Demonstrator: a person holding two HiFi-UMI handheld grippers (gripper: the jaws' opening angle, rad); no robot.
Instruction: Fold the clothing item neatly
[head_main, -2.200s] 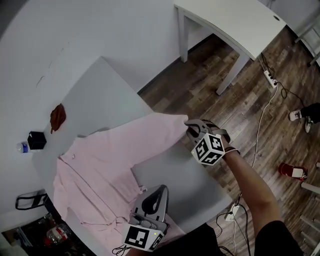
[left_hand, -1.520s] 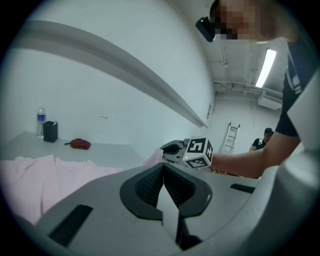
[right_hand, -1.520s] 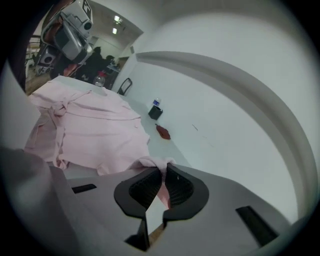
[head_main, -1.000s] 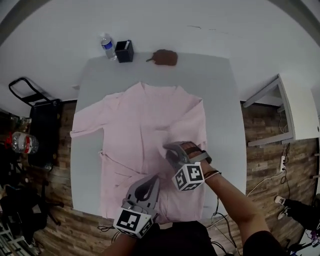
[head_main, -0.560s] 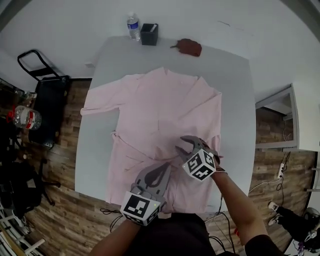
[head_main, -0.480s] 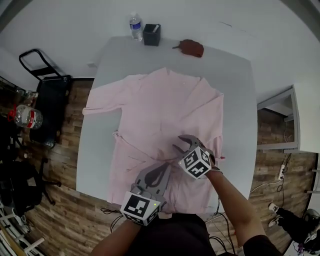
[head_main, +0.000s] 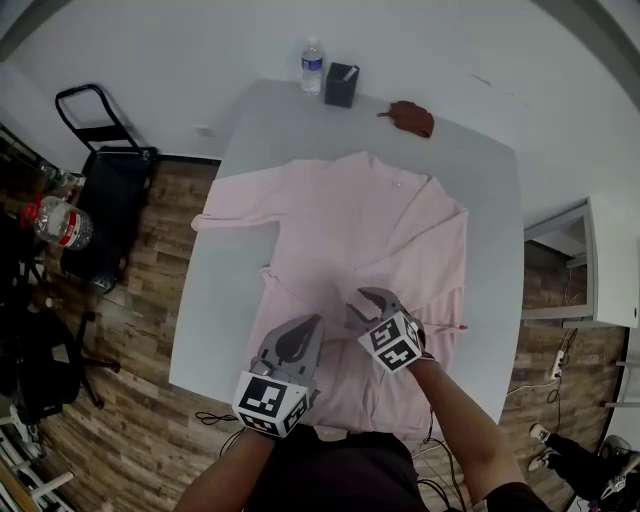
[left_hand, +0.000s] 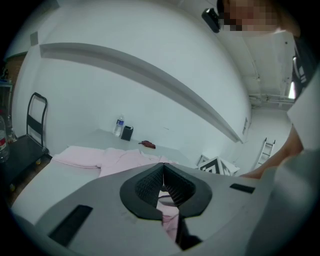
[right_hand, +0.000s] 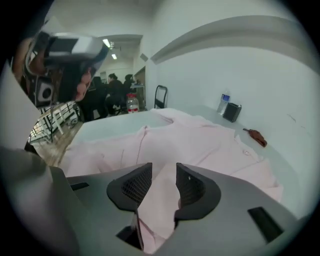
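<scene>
**Head view.** A pale pink long-sleeved garment (head_main: 340, 225) lies spread flat on the grey worktop (head_main: 235, 310), collar toward the far end and hem toward the person. One sleeve stretches out to the picture's left, its cuff at the worktop's edge. The other sleeve is folded in slantwise over the body. The left gripper (head_main: 308, 325) and the right gripper (head_main: 358, 306) are side by side over the lower part of the cloth. Each carries a cube with black-and-white square markers. At the far end stand a water bottle (head_main: 312, 66), its label too small to read, and a black box (head_main: 341, 84), with a brown item (head_main: 412, 118) near them.

**Left gripper view.** The fingers (left_hand: 150, 184) are closed together. Pink cloth shows through the gap under the pads, and I cannot tell whether any of it is pinched. Beyond, the garment's outstretched sleeve lies on the worktop, with the bottle, box and brown item far behind.

**Right gripper view.** The fingers (right_hand: 134, 187) have just been opening and stand apart. A raised fold of the pink cloth lies between them, and the pads do not press on it. Ahead, the garment shows a seam line and small buttons near the collar. No writing can be read.
</scene>
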